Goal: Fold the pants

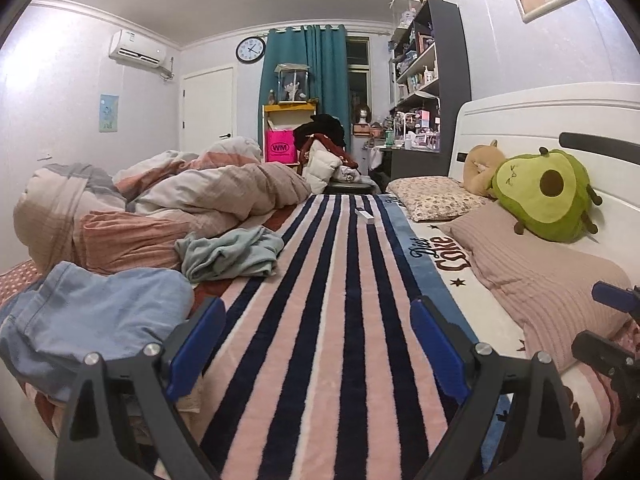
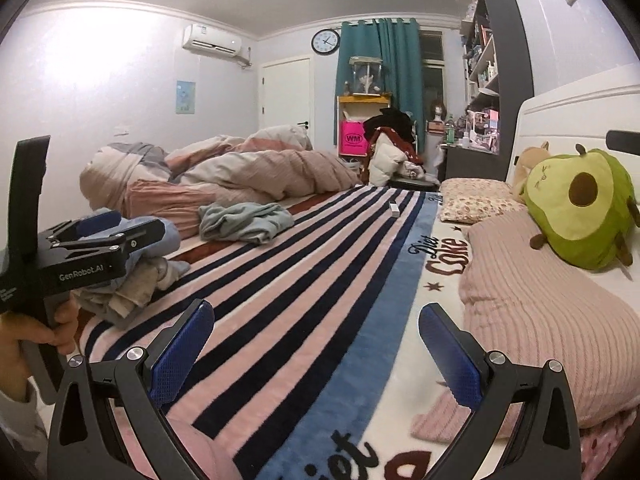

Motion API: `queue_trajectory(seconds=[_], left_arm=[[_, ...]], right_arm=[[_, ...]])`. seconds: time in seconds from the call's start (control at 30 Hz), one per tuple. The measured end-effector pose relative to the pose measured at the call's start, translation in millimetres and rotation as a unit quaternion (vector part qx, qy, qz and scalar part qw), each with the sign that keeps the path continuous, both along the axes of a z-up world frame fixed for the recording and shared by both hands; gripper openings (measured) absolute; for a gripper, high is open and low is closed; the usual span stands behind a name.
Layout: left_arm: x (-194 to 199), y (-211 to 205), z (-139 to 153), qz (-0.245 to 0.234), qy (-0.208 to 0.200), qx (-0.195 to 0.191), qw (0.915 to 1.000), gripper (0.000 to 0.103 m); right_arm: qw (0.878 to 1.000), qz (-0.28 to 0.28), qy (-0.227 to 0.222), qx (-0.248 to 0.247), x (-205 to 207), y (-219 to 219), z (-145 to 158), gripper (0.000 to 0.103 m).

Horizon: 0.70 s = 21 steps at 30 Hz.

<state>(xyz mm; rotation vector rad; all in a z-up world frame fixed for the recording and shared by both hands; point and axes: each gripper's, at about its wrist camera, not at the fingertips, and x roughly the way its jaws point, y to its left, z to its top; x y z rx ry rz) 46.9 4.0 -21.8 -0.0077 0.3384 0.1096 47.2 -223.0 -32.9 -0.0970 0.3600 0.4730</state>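
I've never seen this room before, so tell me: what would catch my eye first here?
Likely the green avocado plush propped against the white headboard on the right. Next, the striped blanket running down the bed, lettered "Diet Coke" along its edge. Both open grippers hang over it, with crumpled blue clothing heaped at the left.
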Motion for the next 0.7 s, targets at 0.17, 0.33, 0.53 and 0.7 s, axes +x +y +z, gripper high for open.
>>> queue_trajectory(seconds=[0.17,0.33,0.53,0.7], left_arm=[[-0.1,-2.0,-1.9,-0.005,0.002,0.001,1.0000,0.092],[-0.2,-1.2,-2.0,-0.006,0.005,0.003,1.0000,0.092],[0.3,-1.1,-2.2,-0.005,0.005,0.003,1.0000,0.092],[-0.9,-1.2,-2.2,-0.006,0.006,0.002,1.0000,0.092]], right_arm=[[1.000,-0.005,0.001,0.002,-0.6,-1.5,-0.8,0.102],[1.000,-0.007,0.001,0.004,-2.1,-2.4,0.0,0.102],[1.000,-0.007,-0.001,0.003,-2.4,-2.5,-0.2,0.102],[1.000,-0.007,-0.001,0.003,-2.8,-2.0,0.1,0.102]])
